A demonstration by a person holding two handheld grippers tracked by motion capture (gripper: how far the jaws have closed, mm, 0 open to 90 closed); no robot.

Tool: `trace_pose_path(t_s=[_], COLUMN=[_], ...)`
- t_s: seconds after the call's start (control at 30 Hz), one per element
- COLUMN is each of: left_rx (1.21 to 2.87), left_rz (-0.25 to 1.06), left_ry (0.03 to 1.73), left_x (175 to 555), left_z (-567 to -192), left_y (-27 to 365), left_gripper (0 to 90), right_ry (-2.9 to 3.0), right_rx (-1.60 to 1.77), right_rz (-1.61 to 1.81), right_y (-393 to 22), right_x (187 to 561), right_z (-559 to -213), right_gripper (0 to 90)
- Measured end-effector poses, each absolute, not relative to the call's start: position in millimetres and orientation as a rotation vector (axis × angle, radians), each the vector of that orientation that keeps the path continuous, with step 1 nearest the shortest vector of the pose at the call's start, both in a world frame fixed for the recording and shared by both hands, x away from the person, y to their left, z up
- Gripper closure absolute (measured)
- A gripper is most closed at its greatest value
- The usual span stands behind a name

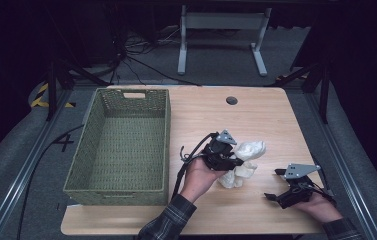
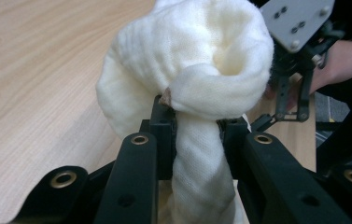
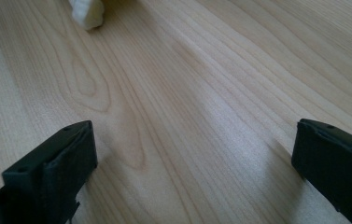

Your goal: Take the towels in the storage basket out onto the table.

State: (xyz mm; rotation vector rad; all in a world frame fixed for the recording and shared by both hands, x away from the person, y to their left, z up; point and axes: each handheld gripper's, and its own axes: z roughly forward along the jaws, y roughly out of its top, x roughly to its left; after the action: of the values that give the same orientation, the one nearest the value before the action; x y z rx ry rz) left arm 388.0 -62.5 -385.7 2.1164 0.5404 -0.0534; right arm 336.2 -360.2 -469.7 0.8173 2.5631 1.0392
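— Wooden counter (image 1: 201, 120), wicker basket (image 1: 121, 145) sitting left; left gripper (image 2: 197, 123) is pinching the knotted white cloth (image 2: 187, 60) mid-counter.
— Looking soft, light, floppy: gripping below the knot suits. Right gripper (image 3: 192, 154) is idling, fingers spread.

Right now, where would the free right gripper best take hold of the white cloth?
Probably the loose bulge of the white cloth, approached from the person's right. The left gripper already pinches its twisted neck, and the open right gripper sits on the table on that side.
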Motion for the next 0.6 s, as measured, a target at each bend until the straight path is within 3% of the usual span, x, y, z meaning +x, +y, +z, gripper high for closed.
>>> trace_pose_path(t_s=[0.6], left_rx=[2.220], left_rz=[-0.101], left_ry=[0.574], left_x=[398.9], left_z=[-448.9], left_y=[-85.6], left_gripper=[71.1], right_ry=[2.564], right_rx=[0.817], right_rz=[1.039], right_y=[-360.2], right_x=[336.2], right_z=[-469.7], right_gripper=[0.1])
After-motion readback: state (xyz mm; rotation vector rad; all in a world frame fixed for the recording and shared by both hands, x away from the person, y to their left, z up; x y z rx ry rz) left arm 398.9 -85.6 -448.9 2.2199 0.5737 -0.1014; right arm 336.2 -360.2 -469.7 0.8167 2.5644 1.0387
